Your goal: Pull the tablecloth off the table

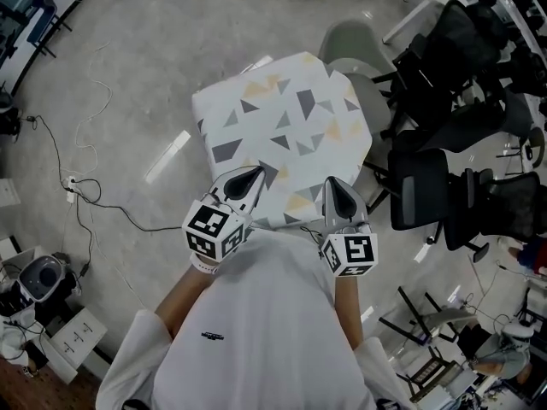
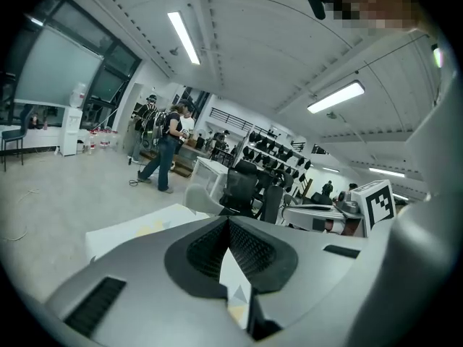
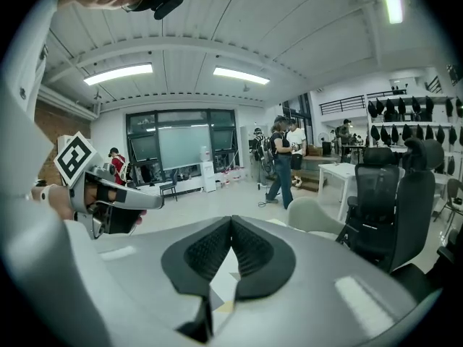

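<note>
My left fingers (image 1: 255, 176): shut on near hem of white fabric tablecloth (image 1: 282, 118) with grey and yellow triangles.
My right fingers (image 1: 332, 188): shut on same hem.
Risk: an uneven tug slips the hem free or snags a bench corner.

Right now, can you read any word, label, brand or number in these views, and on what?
No legible text in any view.
Chest print on the white shirt: too small to read.
Left marker cube, right marker cube: black-and-white code squares, no letters or digits.
On the tablecloth: triangle pattern only.
</note>
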